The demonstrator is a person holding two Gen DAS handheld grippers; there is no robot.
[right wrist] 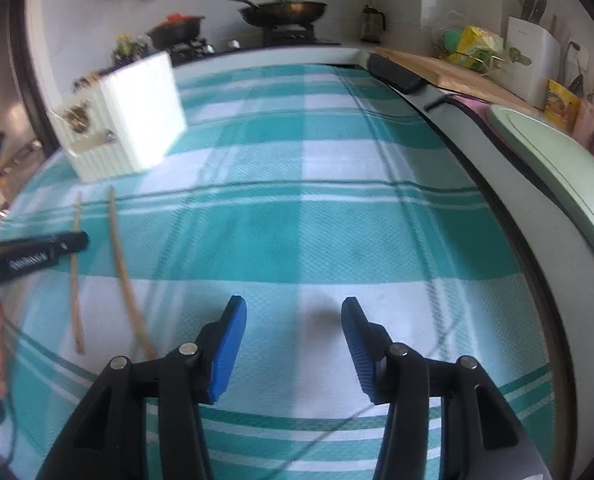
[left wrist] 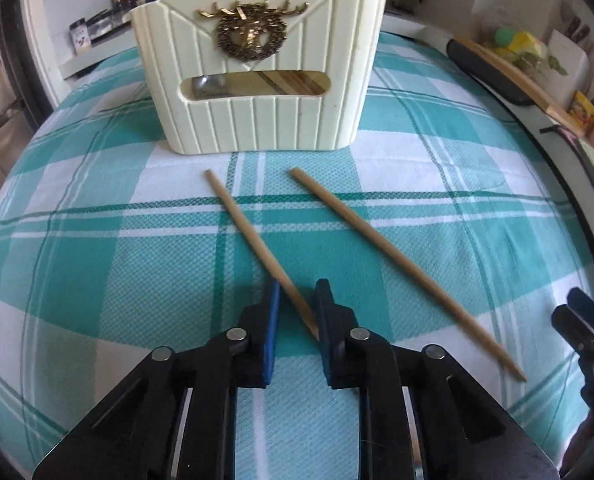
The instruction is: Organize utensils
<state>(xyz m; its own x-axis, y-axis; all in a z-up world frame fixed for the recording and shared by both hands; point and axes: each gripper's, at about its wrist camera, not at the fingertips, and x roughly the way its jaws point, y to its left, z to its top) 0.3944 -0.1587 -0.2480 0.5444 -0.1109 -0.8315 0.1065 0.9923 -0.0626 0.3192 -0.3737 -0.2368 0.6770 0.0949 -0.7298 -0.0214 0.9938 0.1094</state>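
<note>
The left gripper [left wrist: 296,292] is seen with fingers parted around a chopstick [left wrist: 257,246]. The right gripper [right wrist: 294,308] is held spread, empty. Both chopsticks are laid before the holder [left wrist: 257,68], the second [left wrist: 397,264] alongside.

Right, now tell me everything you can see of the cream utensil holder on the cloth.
The utensil holder is a cream, ribbed tub, plastic by the look, flaring wider at the top. A brass-coloured reindeer badge sits on its front above an oval slot showing a metal spoon bowl and wooden sticks inside. It stands upright on the checked cloth, beyond both loose chopsticks, touching neither claw.
</note>
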